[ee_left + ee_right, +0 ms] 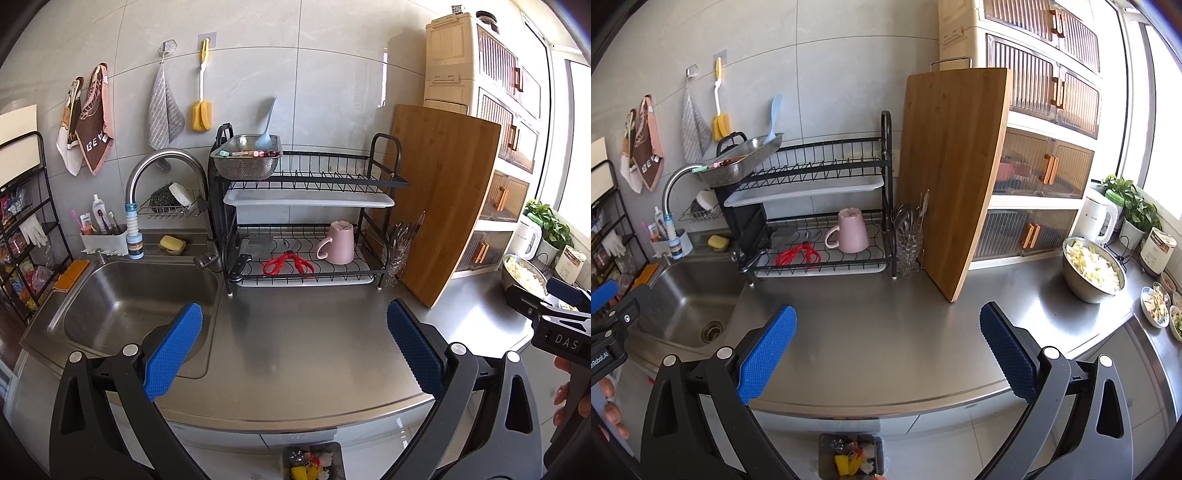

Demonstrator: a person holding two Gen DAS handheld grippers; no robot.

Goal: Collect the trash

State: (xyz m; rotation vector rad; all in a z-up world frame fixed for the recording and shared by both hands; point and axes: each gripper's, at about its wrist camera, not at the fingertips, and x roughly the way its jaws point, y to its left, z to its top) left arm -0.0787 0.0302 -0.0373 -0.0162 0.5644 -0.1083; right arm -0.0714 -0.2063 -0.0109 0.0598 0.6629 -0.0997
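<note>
A grey trash bin (338,456) (825,458) stands on the floor below the counter's front edge, holding yellow, red and white scraps. My left gripper (295,350) hangs open above the steel counter (314,332) beside the sink, nothing between its blue pads. My right gripper (888,350) is also open and empty over the counter (886,314). The right gripper's body (554,317) shows at the right edge of the left wrist view, and the left gripper's body (609,317) at the left edge of the right wrist view. No loose trash shows on the counter.
A steel sink (122,295) lies at the left. A black dish rack (306,221) holds a pink mug (338,242), red scissors (288,262) and a knife. A bamboo cutting board (953,177) leans on the wall. A steel bowl of chopped vegetables (1093,269) and small dishes sit right.
</note>
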